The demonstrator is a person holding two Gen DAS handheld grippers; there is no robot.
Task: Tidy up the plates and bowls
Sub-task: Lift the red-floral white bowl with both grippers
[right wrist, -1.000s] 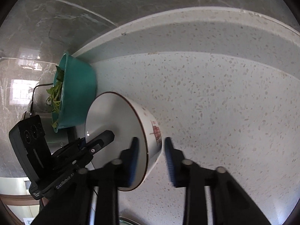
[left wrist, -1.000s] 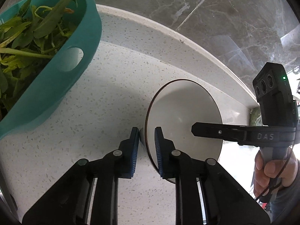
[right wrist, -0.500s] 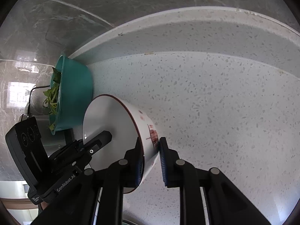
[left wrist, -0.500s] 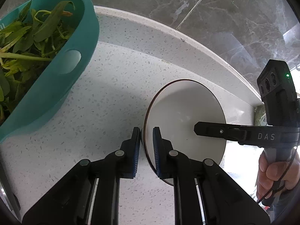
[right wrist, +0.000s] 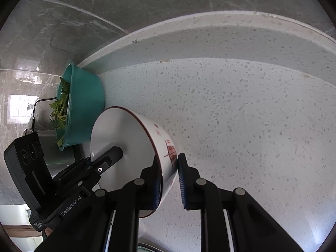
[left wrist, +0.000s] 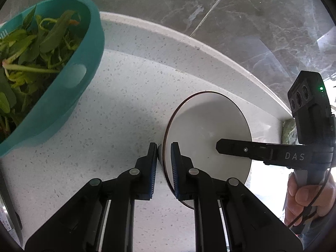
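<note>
A white bowl (left wrist: 208,130) with a dark red rim and red markings on its outside is held above the speckled countertop, mouth turned sideways. My left gripper (left wrist: 163,163) is shut on its rim, one finger inside and one outside. In the right wrist view the same bowl (right wrist: 126,142) is clamped at its wall by my right gripper (right wrist: 170,178), also shut on it. Each gripper shows in the other's view, reaching into the bowl's mouth.
A teal plastic basin (left wrist: 69,96) of green leafy vegetables stands on the counter at the left, also in the right wrist view (right wrist: 86,109). A raised counter lip (left wrist: 210,48) and a dark marble wall (left wrist: 252,21) run behind. A metal object (left wrist: 8,210) sits at the lower left edge.
Both grippers have closed onto the bowl's rim from open positions. The bowl has shifted slightly, and the teal basin now appears a little farther to the left.
</note>
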